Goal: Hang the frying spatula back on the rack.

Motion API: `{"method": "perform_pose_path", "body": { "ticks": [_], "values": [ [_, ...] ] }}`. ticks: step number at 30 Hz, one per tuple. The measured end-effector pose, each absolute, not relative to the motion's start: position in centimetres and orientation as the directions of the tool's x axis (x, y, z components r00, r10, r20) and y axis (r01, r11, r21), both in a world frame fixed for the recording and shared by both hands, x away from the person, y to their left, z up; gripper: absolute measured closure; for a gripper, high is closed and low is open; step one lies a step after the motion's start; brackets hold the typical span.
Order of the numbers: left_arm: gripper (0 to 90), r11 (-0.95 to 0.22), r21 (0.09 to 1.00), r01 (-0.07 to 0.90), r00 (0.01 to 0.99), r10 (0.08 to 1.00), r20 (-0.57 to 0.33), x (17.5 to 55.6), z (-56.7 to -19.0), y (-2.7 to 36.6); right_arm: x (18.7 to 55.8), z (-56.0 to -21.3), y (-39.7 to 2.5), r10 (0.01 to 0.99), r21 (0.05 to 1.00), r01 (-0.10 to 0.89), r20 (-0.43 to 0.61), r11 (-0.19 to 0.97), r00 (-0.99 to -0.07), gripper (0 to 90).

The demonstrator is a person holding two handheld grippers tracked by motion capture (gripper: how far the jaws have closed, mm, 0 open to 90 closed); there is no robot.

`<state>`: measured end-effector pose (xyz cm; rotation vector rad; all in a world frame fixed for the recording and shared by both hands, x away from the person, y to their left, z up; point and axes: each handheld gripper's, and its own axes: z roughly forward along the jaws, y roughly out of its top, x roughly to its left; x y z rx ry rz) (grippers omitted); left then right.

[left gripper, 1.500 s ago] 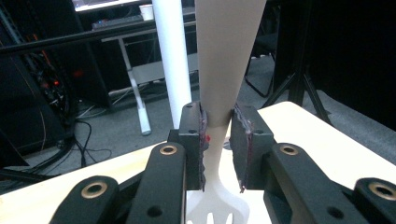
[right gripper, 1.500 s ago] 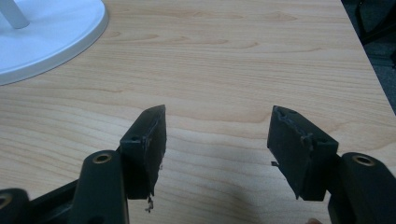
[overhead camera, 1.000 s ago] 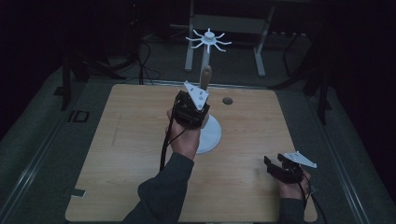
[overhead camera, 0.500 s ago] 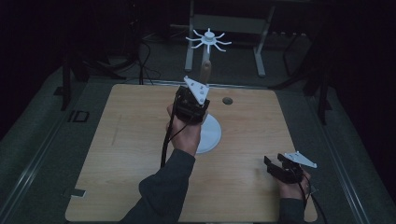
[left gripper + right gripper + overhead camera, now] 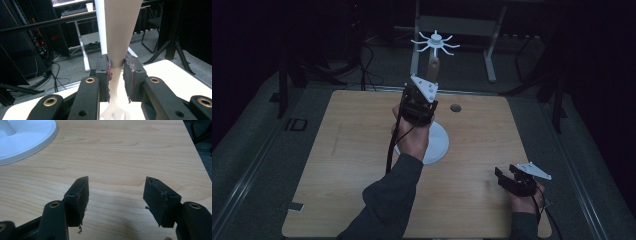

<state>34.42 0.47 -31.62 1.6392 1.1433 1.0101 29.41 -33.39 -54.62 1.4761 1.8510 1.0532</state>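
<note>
Wooden fork [image 5: 117, 50], tan, is up off the table [image 5: 352, 150], clamped in the left gripper [image 5: 116, 80] above the white stand [image 5: 439, 142] near the centre, toward the far edge. Largest first: the table is a light wood top with a small dark hole [image 5: 455, 107] by its far edge. The stand has a round base, a pole and a spoked top [image 5: 435, 42]. The fork's narrow neck sits squeezed between the left jaws, pads pressed on both sides; the wide handle rises past the tips beside the pole and the tines poke out below, toward the camera. Right gripper [image 5: 116, 195] rests near the table's near right corner, jaws spread wide with bare wood between them.
</note>
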Motion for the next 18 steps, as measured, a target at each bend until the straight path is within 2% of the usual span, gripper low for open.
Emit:
{"method": "perform_pose_path", "body": {
  "ticks": [18],
  "values": [
    [75.1,-0.212,0.935,0.284,0.235,0.961,0.147,36.0,-31.4,0.3,29.3,-54.6,-33.6,0.967,0.837,0.54,0.056,0.089,-0.247,37.1]
  ]
}}
